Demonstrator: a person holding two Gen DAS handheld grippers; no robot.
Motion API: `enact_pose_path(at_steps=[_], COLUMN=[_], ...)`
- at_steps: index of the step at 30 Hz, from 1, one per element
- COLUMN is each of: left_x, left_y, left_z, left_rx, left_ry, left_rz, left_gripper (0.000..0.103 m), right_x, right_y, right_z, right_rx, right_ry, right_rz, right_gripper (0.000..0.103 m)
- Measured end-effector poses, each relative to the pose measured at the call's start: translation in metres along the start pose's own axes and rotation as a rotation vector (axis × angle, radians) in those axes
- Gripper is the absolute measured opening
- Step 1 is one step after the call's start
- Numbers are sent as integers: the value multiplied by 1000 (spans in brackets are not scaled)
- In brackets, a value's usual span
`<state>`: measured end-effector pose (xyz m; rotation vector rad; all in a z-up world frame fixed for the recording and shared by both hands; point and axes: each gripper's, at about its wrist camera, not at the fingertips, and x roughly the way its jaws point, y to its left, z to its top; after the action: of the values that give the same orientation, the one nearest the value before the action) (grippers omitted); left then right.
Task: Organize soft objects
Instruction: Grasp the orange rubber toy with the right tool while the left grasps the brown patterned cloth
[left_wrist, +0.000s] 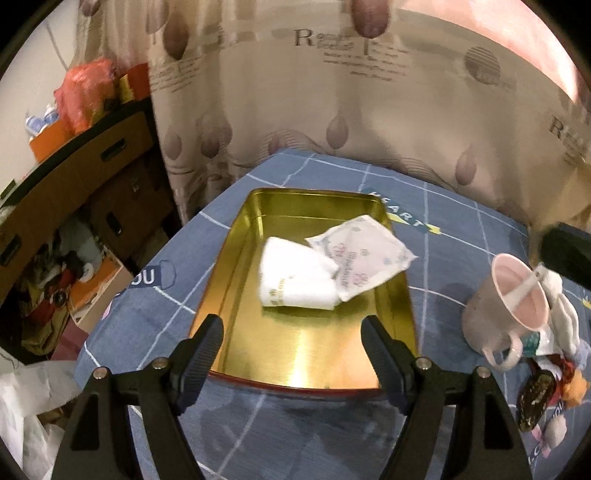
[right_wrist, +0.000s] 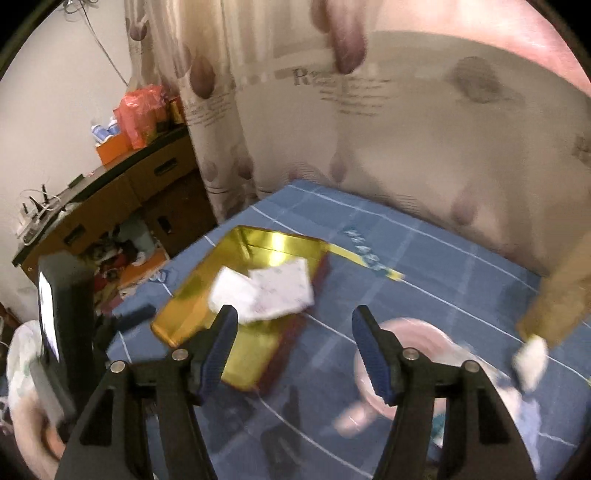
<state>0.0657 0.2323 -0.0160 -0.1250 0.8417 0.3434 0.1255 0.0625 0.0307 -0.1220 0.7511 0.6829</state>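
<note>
A gold tin tray (left_wrist: 317, 354) lies on the blue tablecloth. In it lie a folded white towel (left_wrist: 295, 277) and a white printed tissue pack (left_wrist: 364, 254) that overlaps the tray's right rim. My left gripper (left_wrist: 293, 345) is open and empty, just above the tray's near end. My right gripper (right_wrist: 295, 341) is open and empty, above the cloth between the tray (right_wrist: 236, 354) and a pink mug (right_wrist: 406, 354). The right view is blurred; towel (right_wrist: 229, 288) and pack (right_wrist: 280, 291) show in the tray.
A pink mug (left_wrist: 506, 314) with a white spoon stands right of the tray. Small soft toys and cloths (left_wrist: 554, 369) lie beside it. A curtain (left_wrist: 369, 110) hangs behind the table. A brown cabinet (left_wrist: 74, 192) and floor clutter are at left.
</note>
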Motion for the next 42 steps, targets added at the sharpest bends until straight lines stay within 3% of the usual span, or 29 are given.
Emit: enact_pose_path(at_steps=[5,14,22,31,42], left_x=[-6,-20,-33,-36,-37], left_y=[-16,-48,-79,-108,-156], left_z=[-4,-11,-21,-33,-52], left_rx=[46,124,196,272,380], left_ry=[-9,-24,-27,13,77], left_rz=[-6,-53,-124,-201,-313], left_gripper=[79,79,79,79,79], right_x=[-44,-116,-146,-117,-82], right_y=[-34,-119,-181,-187,-199], right_z=[-27,-88,-139,-180,-193], right_rx=[31,101,218,163,99], right_ry=[-11,4,57,199,270], right_rz=[-75,-305,-426,-353,-292], right_gripper=[62,62,62,62,69])
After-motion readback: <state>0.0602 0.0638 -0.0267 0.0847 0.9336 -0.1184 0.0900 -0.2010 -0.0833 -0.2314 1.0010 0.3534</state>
